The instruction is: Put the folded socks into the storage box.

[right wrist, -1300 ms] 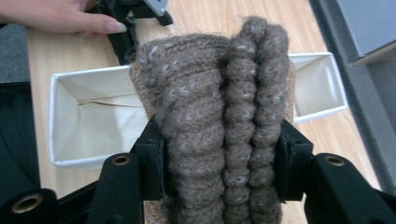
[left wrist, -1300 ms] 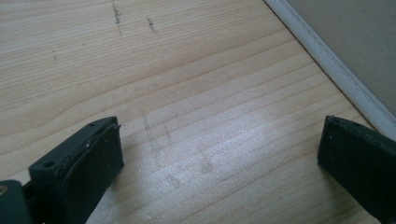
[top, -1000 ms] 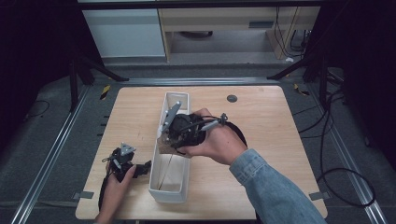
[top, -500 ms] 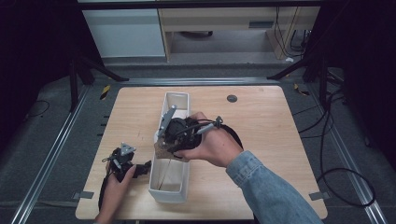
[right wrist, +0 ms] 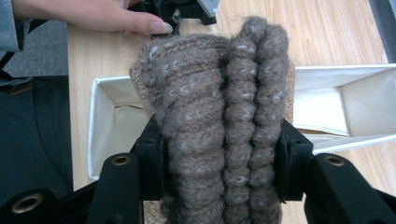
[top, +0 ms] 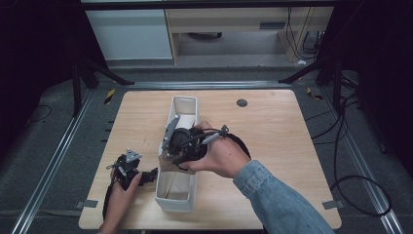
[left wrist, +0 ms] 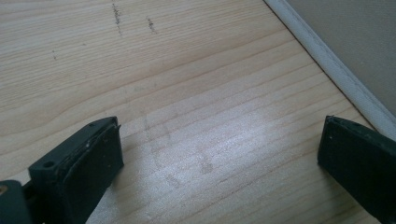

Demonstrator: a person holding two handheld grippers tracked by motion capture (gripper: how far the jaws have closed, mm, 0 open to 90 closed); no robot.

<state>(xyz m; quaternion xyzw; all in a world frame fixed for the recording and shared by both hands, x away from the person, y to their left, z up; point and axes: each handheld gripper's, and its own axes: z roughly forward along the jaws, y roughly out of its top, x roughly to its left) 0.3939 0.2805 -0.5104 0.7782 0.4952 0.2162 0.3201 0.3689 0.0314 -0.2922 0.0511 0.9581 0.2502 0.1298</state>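
While gripped, knitwear (right wrist: 219,126) over bin (right wrist: 355,100)

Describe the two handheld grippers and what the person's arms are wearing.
Both grippers are black with two blocky black jaws. The left gripper carries a grey three-cornered plate and trails a black cable. The right gripper has a grey bar on top and a looping black cable. The right arm wears a blue denim sleeve.

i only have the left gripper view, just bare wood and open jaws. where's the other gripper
Observer: The right gripper is over the white bin, mid-table.
Operator: holding anything
Observer: Yes, its jaws are shut on a rolled brown knitted piece.
Operator: is that inside the bin yet
Observer: It is above the bin's open top; whether it dips below the rim, I cannot tell.
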